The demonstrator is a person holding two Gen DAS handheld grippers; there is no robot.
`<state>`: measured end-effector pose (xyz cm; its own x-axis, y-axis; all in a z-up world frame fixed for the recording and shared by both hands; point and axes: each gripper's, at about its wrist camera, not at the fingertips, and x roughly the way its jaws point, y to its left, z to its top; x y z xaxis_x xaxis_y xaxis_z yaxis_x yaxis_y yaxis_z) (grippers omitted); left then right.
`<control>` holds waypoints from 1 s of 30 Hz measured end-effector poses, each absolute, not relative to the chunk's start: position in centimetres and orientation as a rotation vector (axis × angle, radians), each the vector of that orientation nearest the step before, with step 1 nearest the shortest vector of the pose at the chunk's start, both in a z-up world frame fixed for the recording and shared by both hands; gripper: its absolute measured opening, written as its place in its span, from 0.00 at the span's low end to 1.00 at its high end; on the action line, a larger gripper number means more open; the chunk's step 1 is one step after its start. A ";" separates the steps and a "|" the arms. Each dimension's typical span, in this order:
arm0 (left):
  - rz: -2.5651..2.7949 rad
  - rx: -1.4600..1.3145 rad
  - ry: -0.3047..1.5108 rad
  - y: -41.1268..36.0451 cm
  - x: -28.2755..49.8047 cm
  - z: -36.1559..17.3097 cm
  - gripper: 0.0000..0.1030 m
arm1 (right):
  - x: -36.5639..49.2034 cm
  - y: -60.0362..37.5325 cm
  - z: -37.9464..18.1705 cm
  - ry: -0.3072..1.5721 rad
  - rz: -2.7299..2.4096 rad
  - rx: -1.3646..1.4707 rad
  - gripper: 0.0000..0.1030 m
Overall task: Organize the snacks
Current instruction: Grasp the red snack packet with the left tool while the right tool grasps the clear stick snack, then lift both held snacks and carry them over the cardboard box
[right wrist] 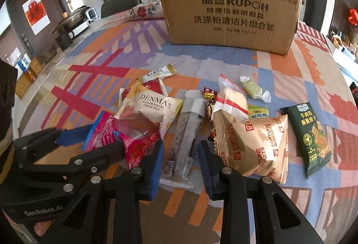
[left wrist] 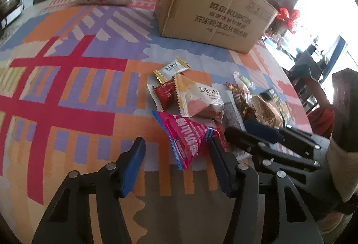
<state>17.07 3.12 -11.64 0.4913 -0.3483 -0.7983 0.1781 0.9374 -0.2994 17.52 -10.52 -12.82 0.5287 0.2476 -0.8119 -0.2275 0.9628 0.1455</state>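
Patchwork-print tablecloth point(right wrist: 107, 46) carries everything. Left gripper point(left wrist: 176, 161) jaws wide, straddling pink crinkly foil snack packet point(left wrist: 185, 138), nothing clamped; likely lining up a grab. Right gripper point(right wrist: 181, 165) jaws wide around grey clear-wrapped bar point(right wrist: 188, 132), empty. Snack pile near table's front edge; brown cardboard box point(right wrist: 230, 11), probable bin, toward far edge.

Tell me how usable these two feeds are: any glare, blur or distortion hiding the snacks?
Left wrist view: window glare blows out the right edge, the picture is soft, and print on the KUPOH carton smears. Right wrist view: sharper and evenly lit; the DENMAS Cheese Ball pack and Fortune Biscuits bag read clearly. Both views: fisheye bends the tablecloth stripes.
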 end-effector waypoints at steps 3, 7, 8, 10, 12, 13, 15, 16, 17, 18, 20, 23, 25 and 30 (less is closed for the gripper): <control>-0.340 -0.220 1.017 3.1 17.5 -11.8 0.40 | 18.0 -10.4 -13.0 0.981 0.284 0.032 0.31; -0.367 -0.270 1.032 3.1 17.8 -12.0 0.23 | 18.2 -10.1 -13.1 0.982 0.288 0.032 0.29; -0.364 -0.261 1.028 2.9 17.8 -11.9 0.16 | 18.1 -10.1 -13.1 0.982 0.288 0.031 0.28; -0.365 -0.235 1.019 2.7 17.7 -11.7 0.15 | 18.2 -10.1 -13.1 0.983 0.287 0.035 0.27; -0.363 -0.225 1.010 2.6 17.5 -11.6 0.13 | 18.2 -10.2 -13.1 0.983 0.285 0.041 0.26; -0.357 -0.219 1.005 2.6 17.5 -11.6 0.12 | 18.1 -10.2 -13.0 0.982 0.283 0.047 0.25; -0.344 -0.204 0.987 2.6 17.2 -11.3 0.12 | 18.0 -10.3 -12.9 0.979 0.282 0.049 0.23; -0.338 -0.196 0.979 2.6 17.1 -11.2 0.12 | 17.8 -10.3 -12.8 0.977 0.280 0.048 0.22; -0.333 -0.184 0.970 2.6 16.9 -11.0 0.11 | 17.7 -10.4 -12.8 0.975 0.281 0.049 0.22; -0.328 -0.172 0.962 2.5 16.6 -10.8 0.11 | 17.6 -10.4 -12.7 0.974 0.281 0.052 0.21; -0.321 -0.153 0.947 2.4 16.1 -10.3 0.11 | 17.3 -10.6 -12.5 0.971 0.283 0.058 0.21; -0.310 -0.132 0.926 2.3 15.5 -9.8 0.10 | 16.7 -10.8 -12.2 0.966 0.286 0.067 0.21; -0.304 -0.114 0.909 2.2 15.0 -9.4 0.10 | 16.3 -10.9 -12.0 0.961 0.284 0.076 0.20; -0.307 -0.098 0.880 1.9 14.1 -8.5 0.09 | 15.3 -11.6 -11.3 0.946 0.283 0.100 0.19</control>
<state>14.07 1.90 -8.53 0.5964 -0.3039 -0.7430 0.2235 0.9518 -0.2099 15.33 -11.56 -11.25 0.5512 0.2824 -0.7851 -0.1950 0.9585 0.2079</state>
